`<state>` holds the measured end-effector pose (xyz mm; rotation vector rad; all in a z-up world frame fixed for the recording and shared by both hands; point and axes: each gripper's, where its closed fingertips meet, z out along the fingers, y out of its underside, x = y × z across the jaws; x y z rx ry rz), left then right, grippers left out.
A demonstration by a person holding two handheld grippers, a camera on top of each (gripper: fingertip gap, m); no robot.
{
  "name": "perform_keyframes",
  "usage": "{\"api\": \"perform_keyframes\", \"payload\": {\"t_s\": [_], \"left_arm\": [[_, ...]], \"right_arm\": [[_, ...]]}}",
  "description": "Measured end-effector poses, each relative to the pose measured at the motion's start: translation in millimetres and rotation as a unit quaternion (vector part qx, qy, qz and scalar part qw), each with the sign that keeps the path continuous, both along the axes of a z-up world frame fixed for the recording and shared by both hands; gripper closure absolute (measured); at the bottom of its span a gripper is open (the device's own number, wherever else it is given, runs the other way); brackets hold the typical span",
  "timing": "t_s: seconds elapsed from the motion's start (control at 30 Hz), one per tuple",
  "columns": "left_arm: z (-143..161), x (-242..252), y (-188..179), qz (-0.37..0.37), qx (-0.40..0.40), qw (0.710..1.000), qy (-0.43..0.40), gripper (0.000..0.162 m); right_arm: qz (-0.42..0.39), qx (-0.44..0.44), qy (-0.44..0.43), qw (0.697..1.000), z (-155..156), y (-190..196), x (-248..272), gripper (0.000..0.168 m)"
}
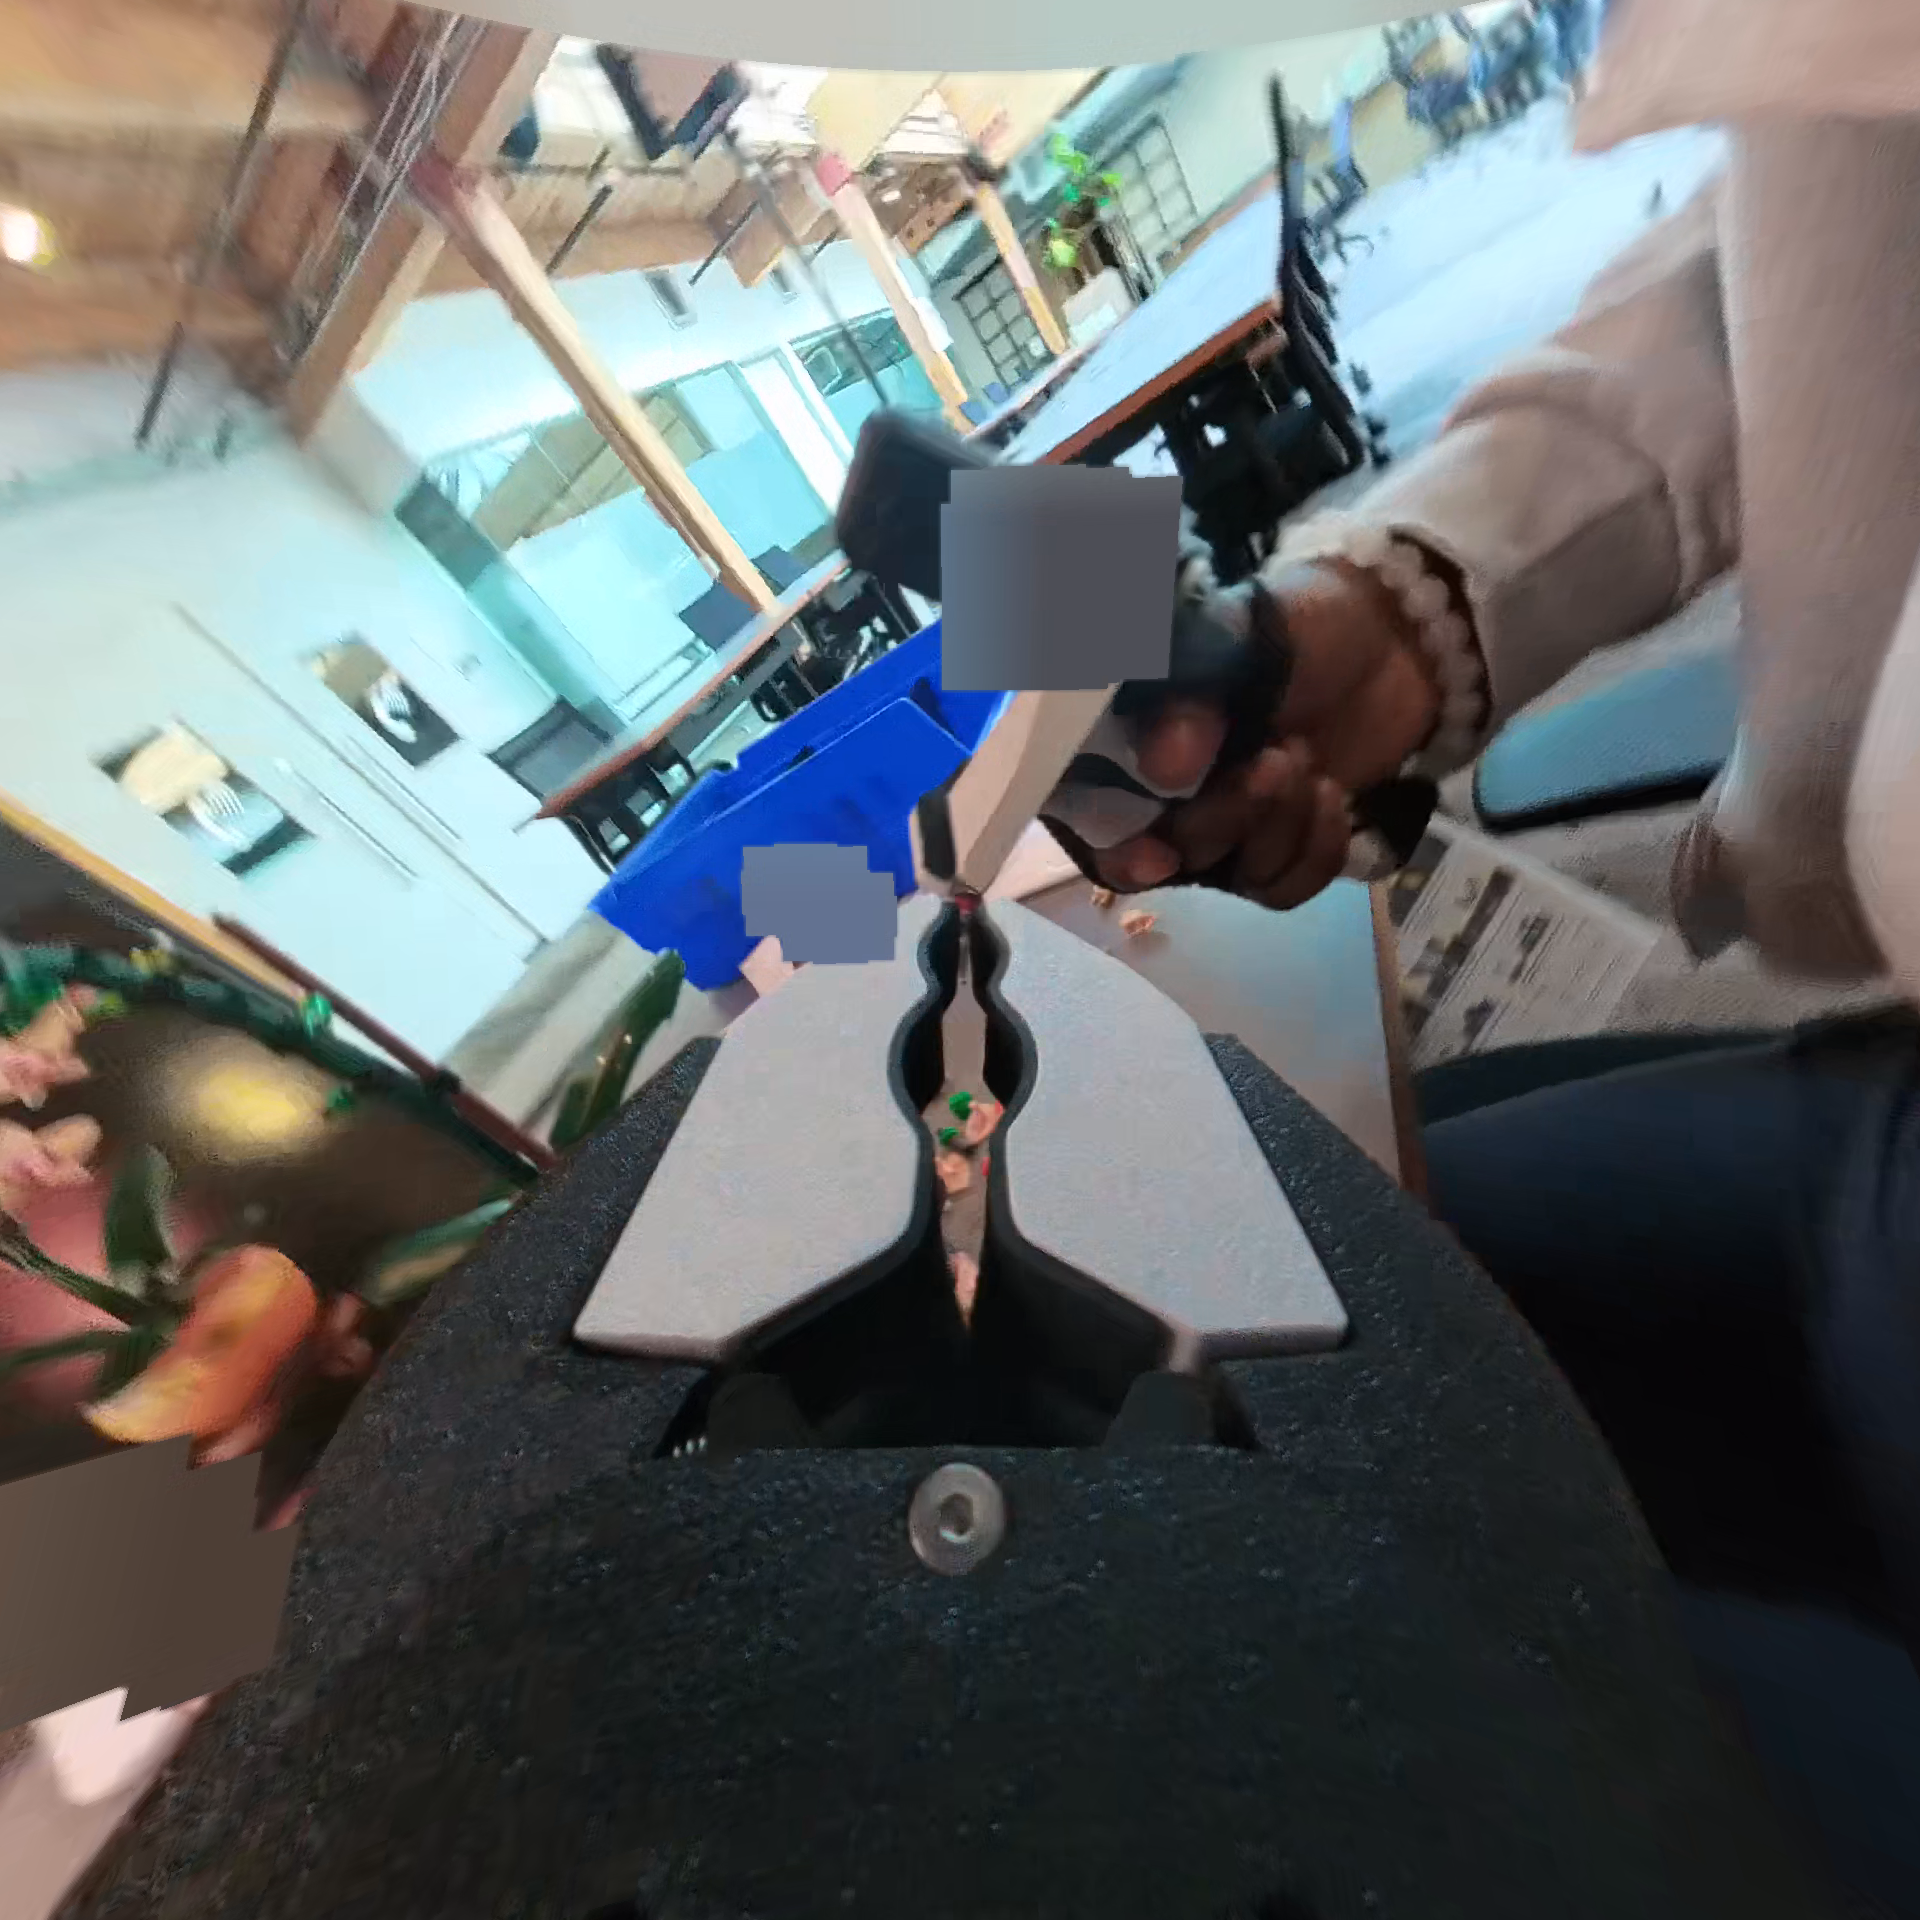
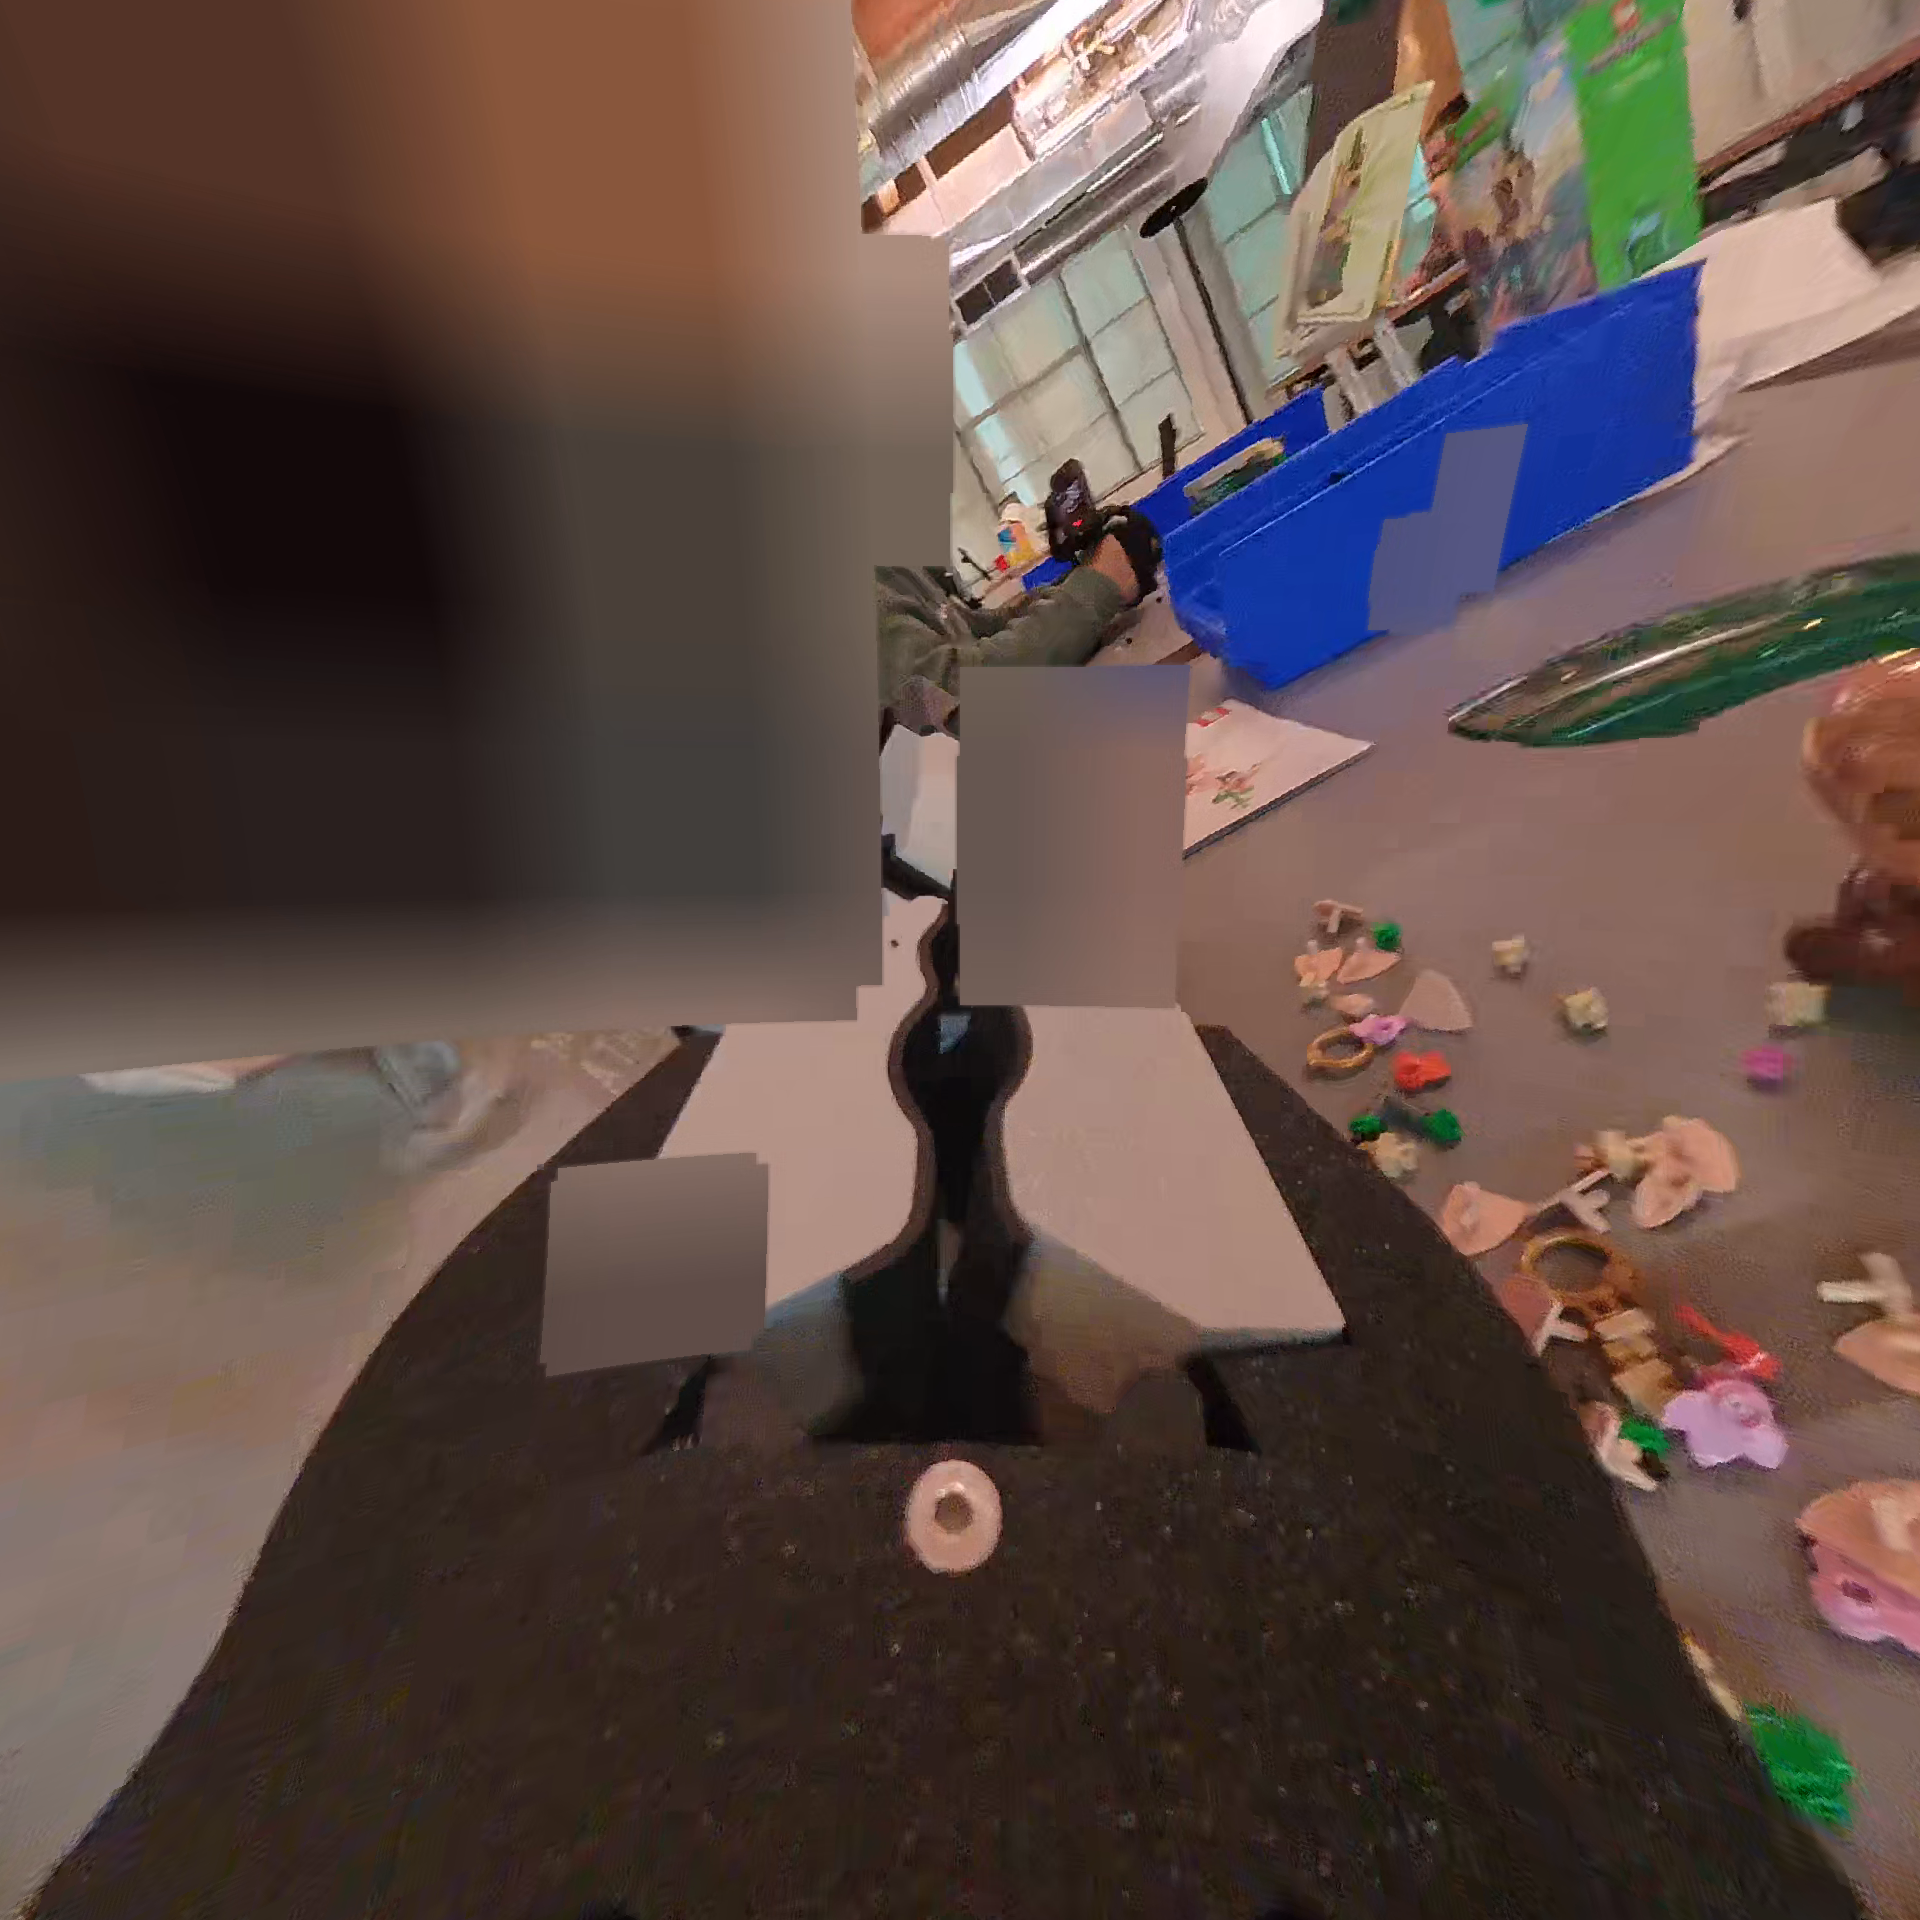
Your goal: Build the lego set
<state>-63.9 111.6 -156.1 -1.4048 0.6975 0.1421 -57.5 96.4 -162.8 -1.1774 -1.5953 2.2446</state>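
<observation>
My left gripper (image 1: pixel 962 914) is shut, its grey fingers (image 1: pixel 810 1143) pressed together, with a tiny dark red lego piece (image 1: pixel 965 903) pinched at the very tips. My right gripper (image 1: pixel 957 883), held by a hand, comes down from the upper right and meets those tips point to point. Its fingers are together. In the right wrist view my right gripper (image 2: pixel 940 935) has its jaws close together, and patches hide the tips. Loose lego pieces (image 2: pixel 1621 1226), pink, tan, green, gold and red, lie scattered on the grey table (image 2: pixel 1558 831) to its right.
A blue bin (image 2: pixel 1351 561) stands at the back of the table, with an open instruction booklet (image 2: pixel 1288 758) in front of it. A green plastic bag (image 2: pixel 1714 655) and a brown object (image 2: pixel 1870 810) lie at the right. A flower-printed box (image 1: pixel 208 1247) is at my left.
</observation>
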Motion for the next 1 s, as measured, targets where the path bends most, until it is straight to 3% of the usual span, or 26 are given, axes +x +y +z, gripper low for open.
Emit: {"api": "perform_keyframes", "payload": {"t_s": [0.03, 0.13, 0.23, 0.3, 0.37, 0.57, 0.67, 1.0], "left_arm": [[2.7, -4.1, -1.2, -0.005, -0.004, 0.999, -0.037, 0.161], [4.4, -12.2, -4.5, -0.004, -0.015, 0.997, -0.075, 0.161], [-2.2, -8.9, -2.0, 0.005, -0.012, 0.999, -0.029, 0.161], [-4.5, -6.6, -0.3, 0.011, -0.004, 1.0, 0.009, 0.161], [-5.3, -3.3, -0.6, 0.01, 0.003, 0.999, 0.038, 0.161], [-16.7, -7.5, 4.6, 0.05, -0.001, 0.994, 0.102, 0.161], [-27.5, -9.8, 5.6, 0.065, 0.001, 0.989, 0.135, 0.161], [-40.0, -8.0, 11.1, 0.071, 0.011, 0.98, 0.187, 0.161]], "right_arm": [[-0.013, 0.019, 0.012, 1.0, 1.5, 4.3, -0.1, 0.168], [-0.02, 0.047, 0.008, 0.999, -3.1, 12.6, 1.4, 0.168], [0.003, 0.038, -0.015, 0.999, -6.9, 5.7, 0.3, 0.168], [0.006, 0.024, -0.026, 0.999, -5.0, 2.7, -3.1, 0.154], [-0.01, 0.035, -0.031, 0.999, -6.9, 8.4, -7.6, 0.155], [-0.037, 0.152, -0.044, 0.987, -23.5, 9.6, -10.2, 0.15], [-0.064, 0.192, -0.056, 0.978, -34.2, 11.2, -10.5, 0.155], [-0.095, 0.147, -0.083, 0.981, -47.6, 18.7, -10.2, 0.158]]}}
